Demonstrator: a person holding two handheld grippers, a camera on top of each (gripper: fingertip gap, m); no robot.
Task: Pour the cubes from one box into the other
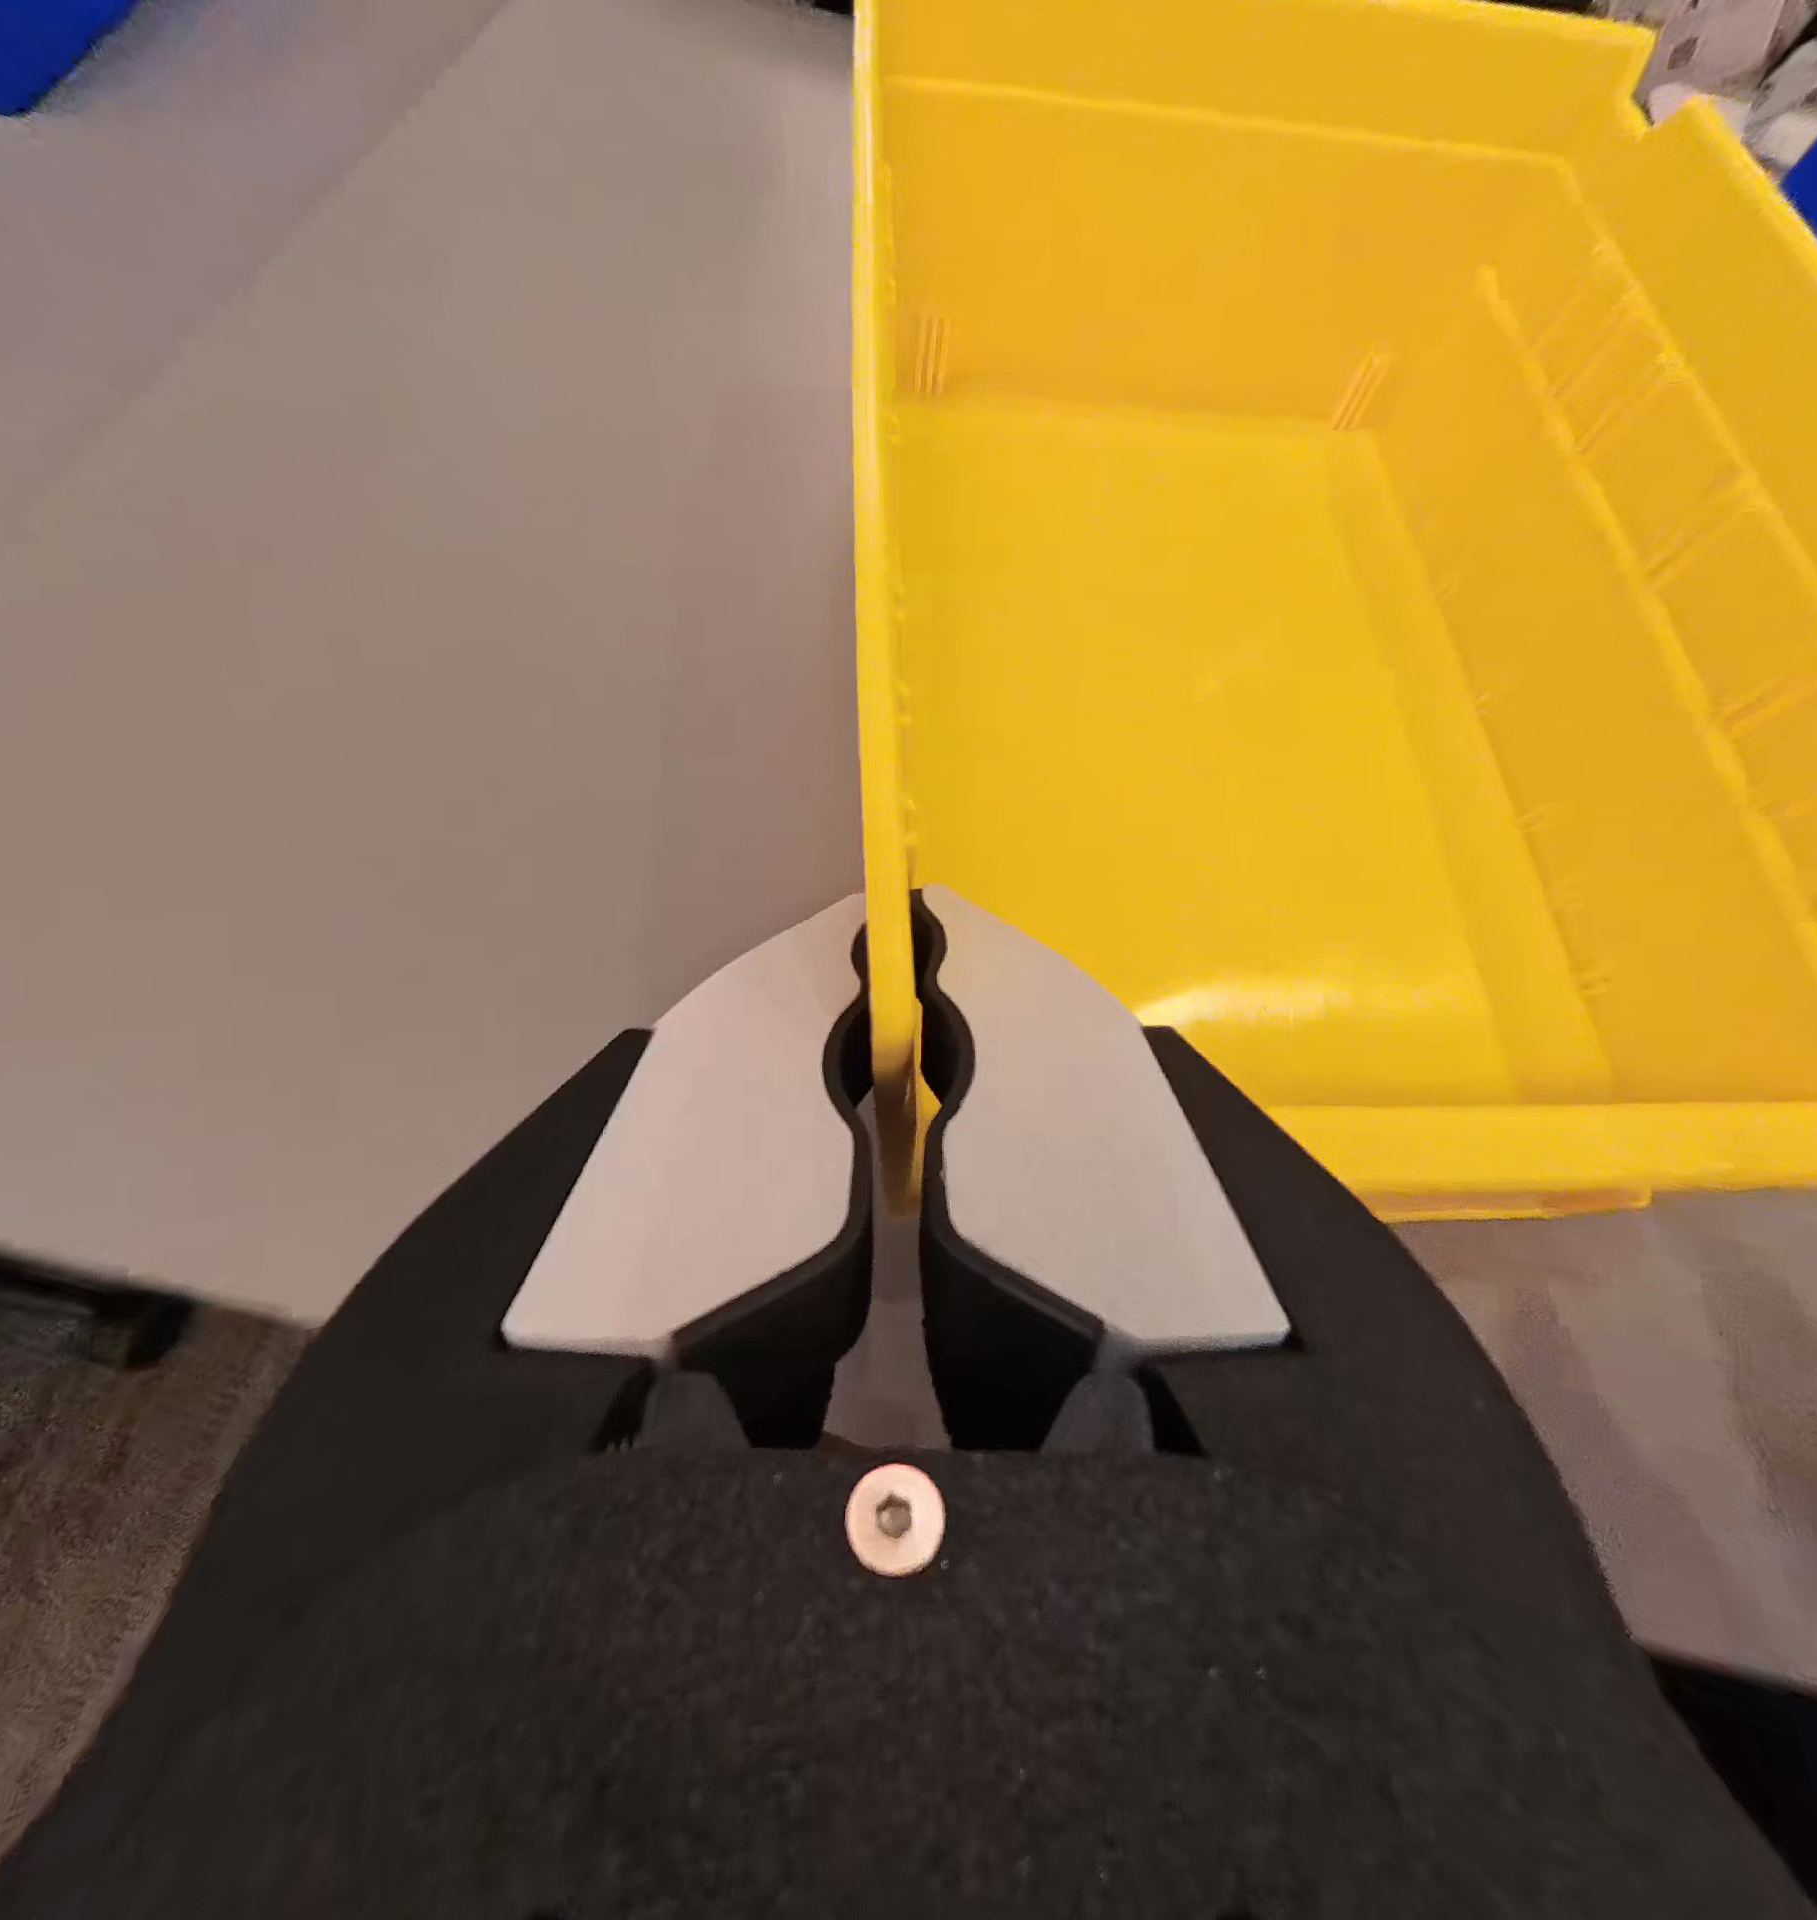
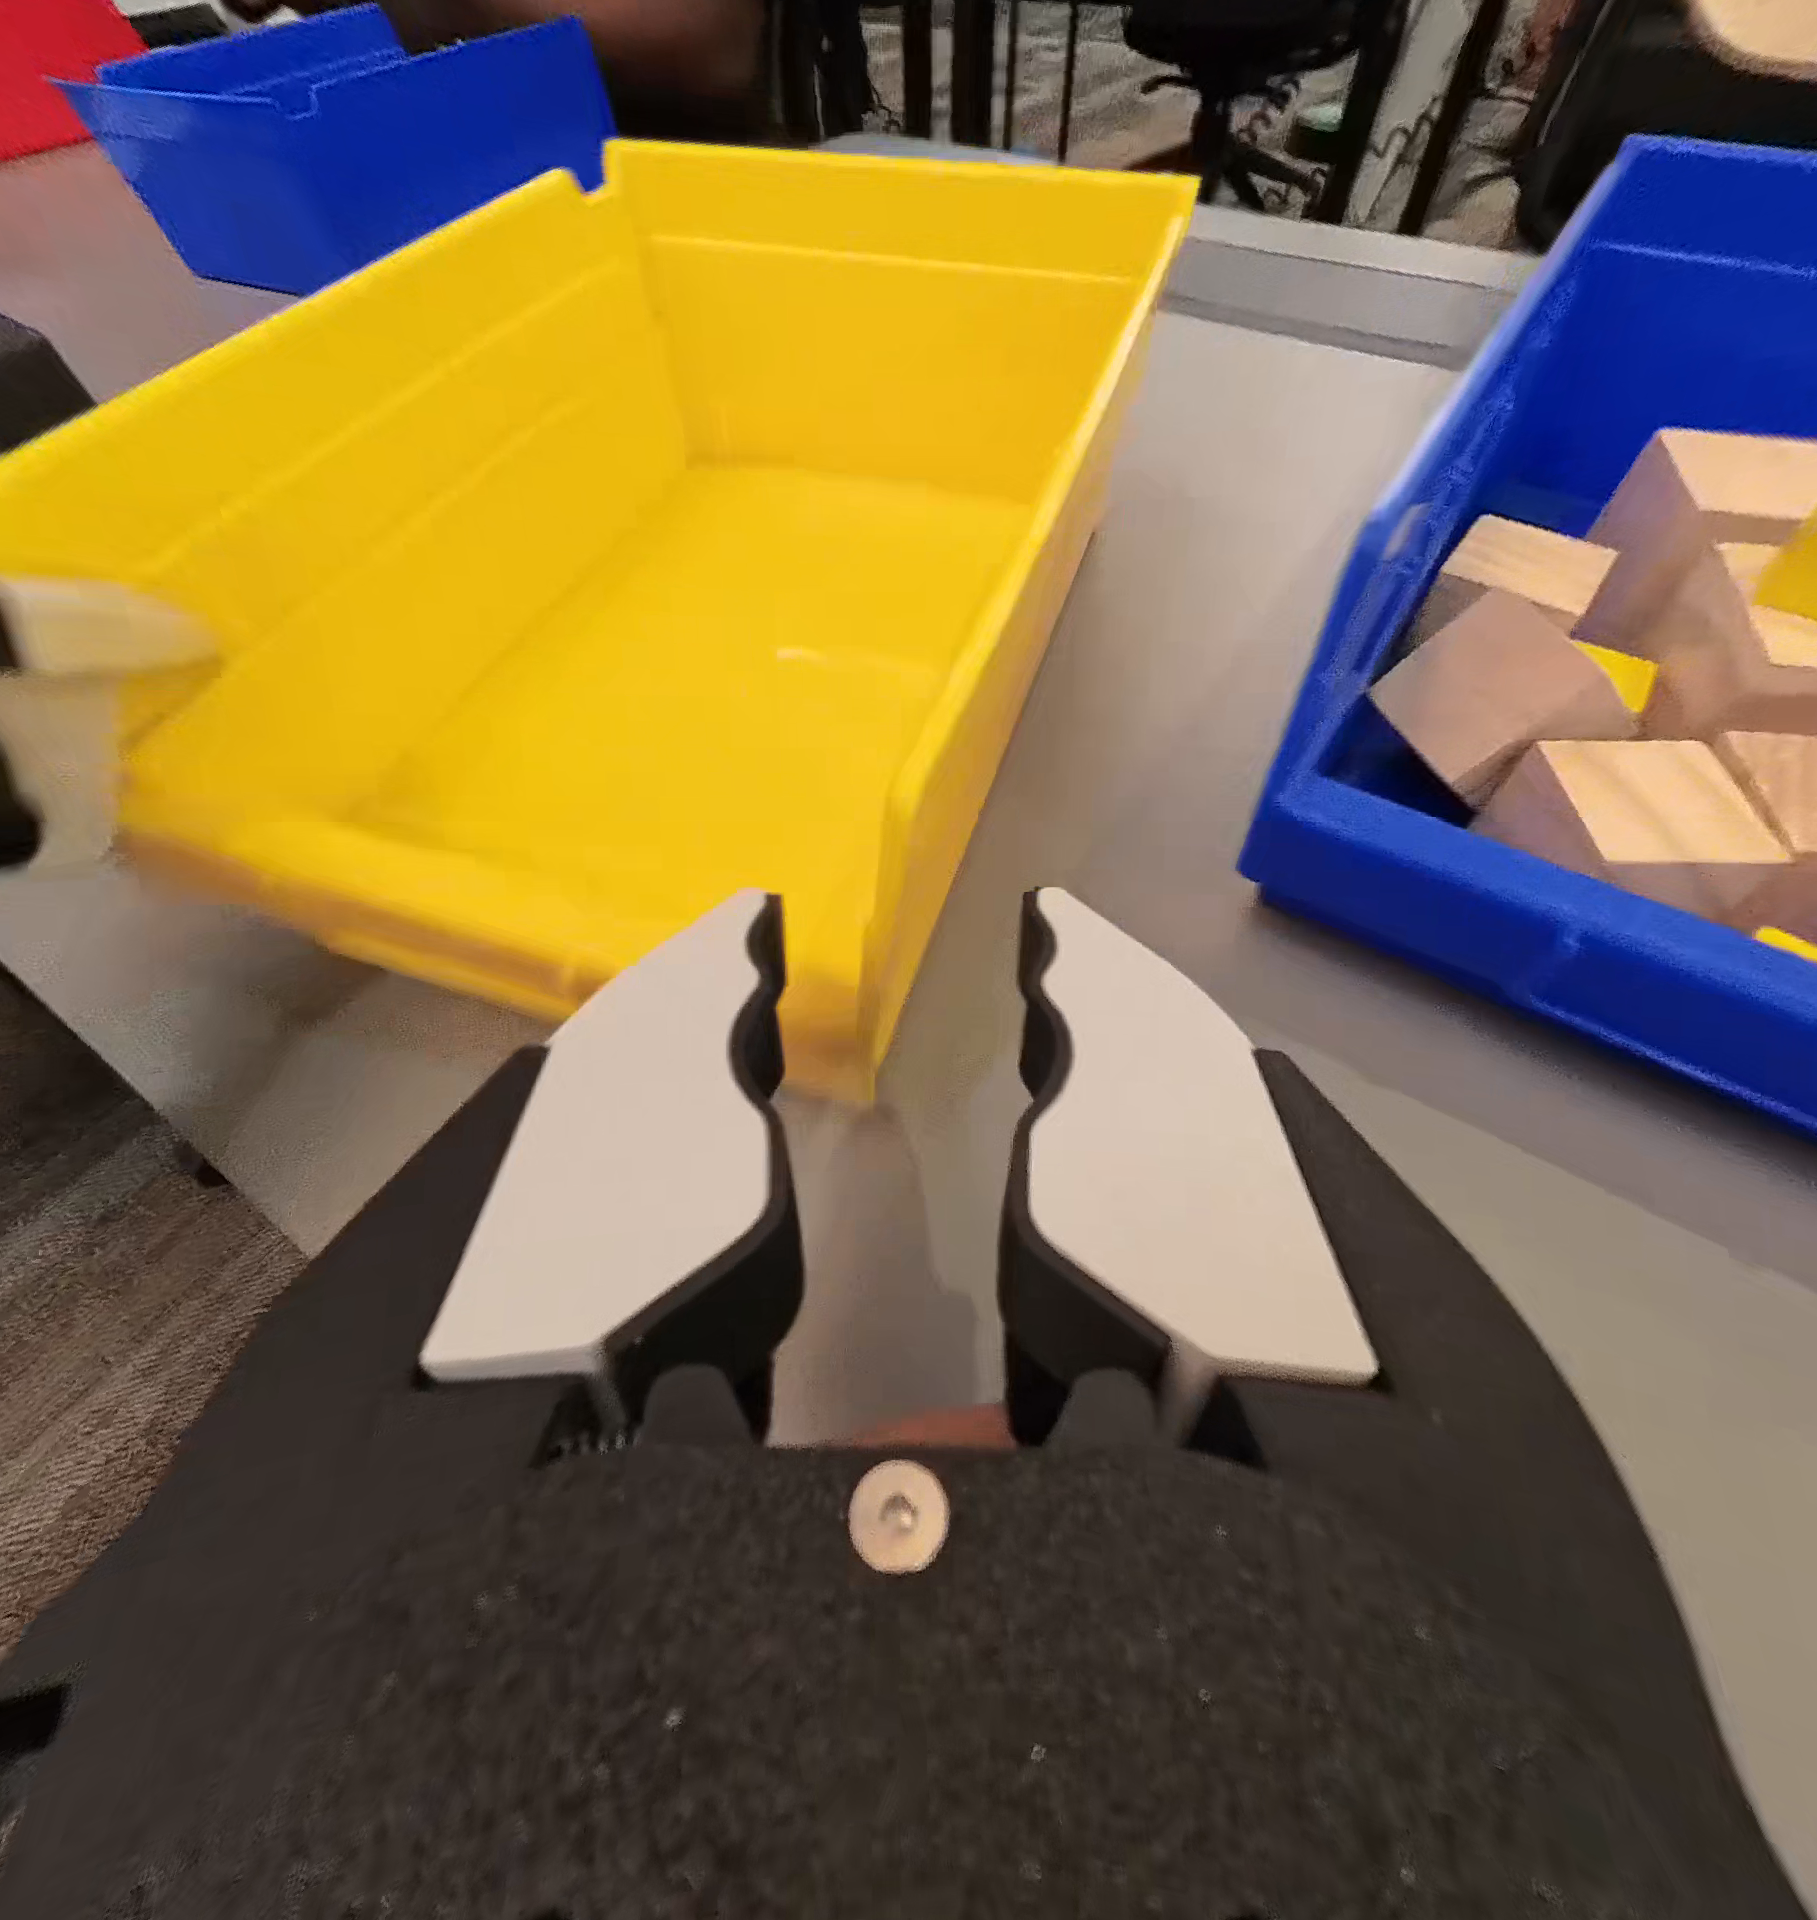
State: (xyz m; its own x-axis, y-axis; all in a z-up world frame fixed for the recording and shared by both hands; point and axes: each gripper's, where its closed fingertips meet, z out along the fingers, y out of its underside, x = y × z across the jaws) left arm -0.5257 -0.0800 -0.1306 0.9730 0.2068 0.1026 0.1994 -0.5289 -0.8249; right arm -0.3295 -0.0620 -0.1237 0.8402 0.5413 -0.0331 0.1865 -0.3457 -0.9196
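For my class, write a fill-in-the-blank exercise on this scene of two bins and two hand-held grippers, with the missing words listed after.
1. The left hand-held gripper is shut on the side wall of the ____ bin.
2. The wooden cubes lie in the ____ bin.
3. The right hand-held gripper is ____ and holds nothing.
4. The inside of the yellow bin is ____.

Missing words: yellow; blue; open; empty

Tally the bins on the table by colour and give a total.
Yellow bin: 1, empty, its wall clamped by the left gripper.
Blue bins: 2, one holding the cubes and one behind the yellow bin.
Total: 3 bins.
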